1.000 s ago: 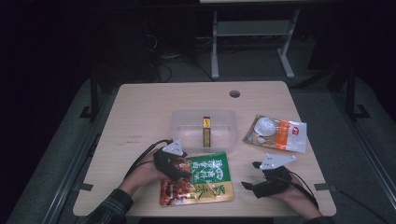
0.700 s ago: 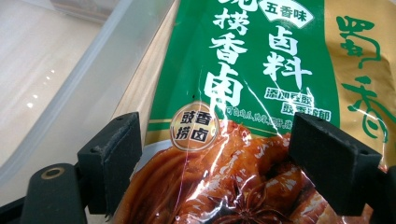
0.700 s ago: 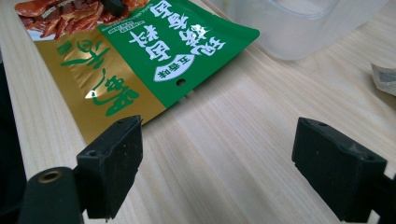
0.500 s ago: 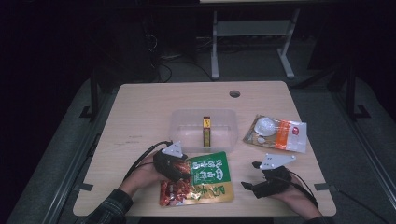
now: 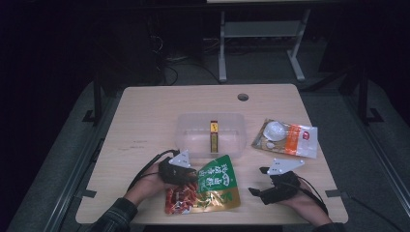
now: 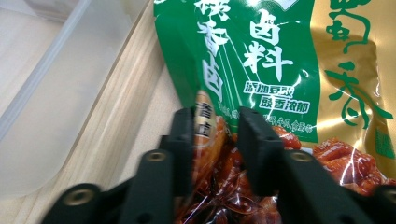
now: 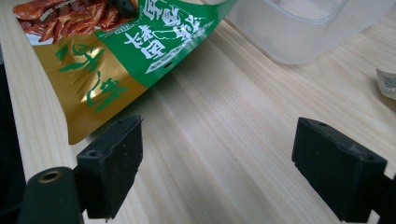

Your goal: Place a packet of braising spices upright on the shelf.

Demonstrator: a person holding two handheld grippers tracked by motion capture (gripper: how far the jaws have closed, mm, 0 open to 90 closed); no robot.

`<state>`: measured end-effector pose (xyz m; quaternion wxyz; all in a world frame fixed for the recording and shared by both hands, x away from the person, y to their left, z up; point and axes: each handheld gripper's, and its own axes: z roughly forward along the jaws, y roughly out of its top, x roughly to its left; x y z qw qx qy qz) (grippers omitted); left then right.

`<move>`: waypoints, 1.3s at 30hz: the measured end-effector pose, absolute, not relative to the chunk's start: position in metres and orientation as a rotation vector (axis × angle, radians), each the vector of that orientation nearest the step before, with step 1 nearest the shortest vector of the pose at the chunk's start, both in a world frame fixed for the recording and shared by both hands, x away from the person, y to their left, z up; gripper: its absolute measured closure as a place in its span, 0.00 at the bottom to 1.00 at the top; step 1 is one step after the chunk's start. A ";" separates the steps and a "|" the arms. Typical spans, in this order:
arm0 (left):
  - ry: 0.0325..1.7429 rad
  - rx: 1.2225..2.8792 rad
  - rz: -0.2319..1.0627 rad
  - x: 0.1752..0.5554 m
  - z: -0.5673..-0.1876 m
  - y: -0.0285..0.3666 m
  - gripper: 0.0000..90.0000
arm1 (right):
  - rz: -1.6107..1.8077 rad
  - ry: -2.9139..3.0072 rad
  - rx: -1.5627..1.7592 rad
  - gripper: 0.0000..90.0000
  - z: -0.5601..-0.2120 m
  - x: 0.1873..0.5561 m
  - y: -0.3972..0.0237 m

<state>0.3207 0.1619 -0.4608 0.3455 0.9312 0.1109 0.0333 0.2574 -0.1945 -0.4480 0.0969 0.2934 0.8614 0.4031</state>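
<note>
The right gripper [image 7: 217,163] has wide jaws with only table [image 7: 224,140] between; the snack packet [image 7: 121,51] lies beyond the left finger [image 7: 112,163]

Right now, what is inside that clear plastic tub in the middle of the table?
The clear plastic tub holds one small yellow and red rectangular box, lying near its middle. The green and gold snack bag covers part of its near rim, so that corner cannot be seen.
</note>
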 end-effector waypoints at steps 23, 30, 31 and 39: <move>0.372 2.187 0.090 0.312 -0.421 0.182 1.00 | 1.224 2.544 0.893 0.17 -0.447 0.260 -0.197; 0.441 2.064 0.142 0.314 -0.406 0.200 1.00 | 1.314 2.554 0.850 0.15 -0.442 0.259 -0.191; 0.456 2.050 0.153 0.315 -0.404 0.202 1.00 | 1.341 2.560 0.840 0.15 -0.440 0.260 -0.189; 0.536 1.948 0.246 0.319 -0.389 0.218 1.00 | 1.471 2.583 0.779 0.16 -0.432 0.268 -0.154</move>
